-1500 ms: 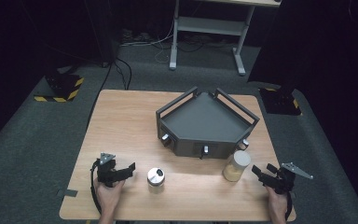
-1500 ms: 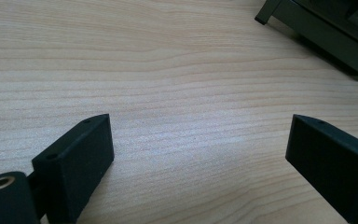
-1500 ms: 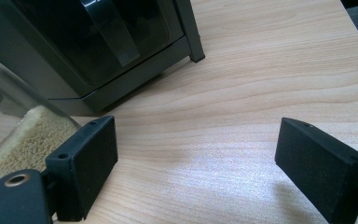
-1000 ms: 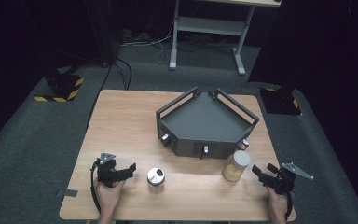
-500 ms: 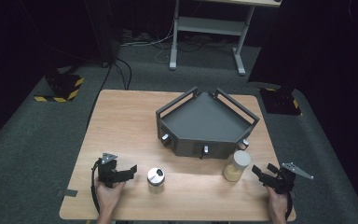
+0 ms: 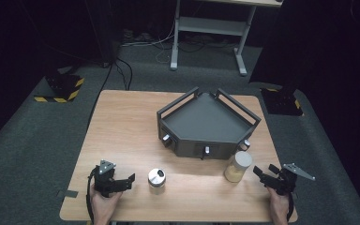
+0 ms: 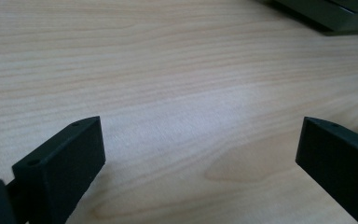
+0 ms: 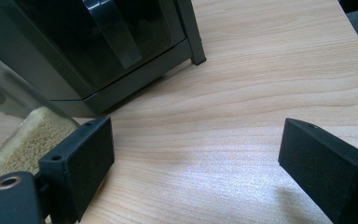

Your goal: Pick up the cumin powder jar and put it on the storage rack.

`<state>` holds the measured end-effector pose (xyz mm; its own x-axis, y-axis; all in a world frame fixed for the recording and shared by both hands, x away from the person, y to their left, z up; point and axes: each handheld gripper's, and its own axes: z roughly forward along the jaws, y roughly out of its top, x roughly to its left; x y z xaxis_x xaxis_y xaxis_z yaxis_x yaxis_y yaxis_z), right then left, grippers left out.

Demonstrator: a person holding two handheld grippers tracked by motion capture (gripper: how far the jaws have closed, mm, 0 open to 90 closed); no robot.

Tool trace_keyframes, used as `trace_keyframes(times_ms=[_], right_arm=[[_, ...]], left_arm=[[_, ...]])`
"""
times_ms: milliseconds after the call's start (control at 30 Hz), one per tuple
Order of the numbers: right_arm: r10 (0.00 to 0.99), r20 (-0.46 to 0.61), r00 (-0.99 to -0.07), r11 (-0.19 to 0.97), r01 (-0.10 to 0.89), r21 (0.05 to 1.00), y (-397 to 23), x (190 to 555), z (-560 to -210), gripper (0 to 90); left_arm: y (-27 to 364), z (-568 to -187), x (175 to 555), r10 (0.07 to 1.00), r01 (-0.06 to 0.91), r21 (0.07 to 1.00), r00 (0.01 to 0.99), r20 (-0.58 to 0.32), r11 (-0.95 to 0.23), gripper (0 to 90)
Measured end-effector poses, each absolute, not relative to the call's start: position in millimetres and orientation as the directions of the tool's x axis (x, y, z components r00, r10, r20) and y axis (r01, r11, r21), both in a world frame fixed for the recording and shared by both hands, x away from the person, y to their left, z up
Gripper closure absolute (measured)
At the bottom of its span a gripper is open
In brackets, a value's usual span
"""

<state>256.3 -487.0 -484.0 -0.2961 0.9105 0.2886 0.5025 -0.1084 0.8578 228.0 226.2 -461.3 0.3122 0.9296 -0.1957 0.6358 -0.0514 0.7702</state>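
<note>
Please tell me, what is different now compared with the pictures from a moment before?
The left hand-held gripper has just been opening its jaws; they now stand wide with nothing between them. It hardly shifted on the table. Nothing was taken hold of or let go. The right hand-held gripper, open and empty, the metal-lidded jar, the jar of pale grains and the dark tray stayed as they were.

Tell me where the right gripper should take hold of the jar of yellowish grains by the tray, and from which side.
Grip the jar of yellowish grains around its round glass body, below the pale lid. Come in level from its right, where the right gripper already points at it with open jaws and bare table lies between. It stands upright close to the tray, so an approach from behind looks blocked.
</note>
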Motion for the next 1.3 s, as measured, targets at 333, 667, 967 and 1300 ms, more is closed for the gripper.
trace_keyframes(times_ms=[333, 667, 967, 1300], right_arm=[[0.910, 0.289, -0.296, -0.110, 0.502, 0.858, -486.9, 255.9, -484.0, 9.4], [0.911, 0.288, -0.295, -0.109, 0.502, 0.858, -486.5, 255.8, -483.9, 9.4], [0.912, 0.289, -0.292, -0.112, 0.501, 0.858, -486.6, 255.5, -484.1, 9.5], [0.912, 0.290, -0.291, -0.113, 0.500, 0.858, -486.6, 255.2, -484.2, 9.5]], left_arm=[[222.7, -459.6, 209.3, 0.897, 0.628, 0.768, 0.404, -0.180, -0.129, 1.2], [214.2, -454.7, 201.2, 0.844, 0.592, 0.784, 0.505, -0.181, -0.186, 1.8], [194.5, -453.2, 207.2, 0.802, 0.569, 0.783, 0.575, -0.162, -0.250, 2.0], [177.2, -451.7, 215.4, 0.773, 0.542, 0.795, 0.615, -0.155, -0.272, 2.9]])
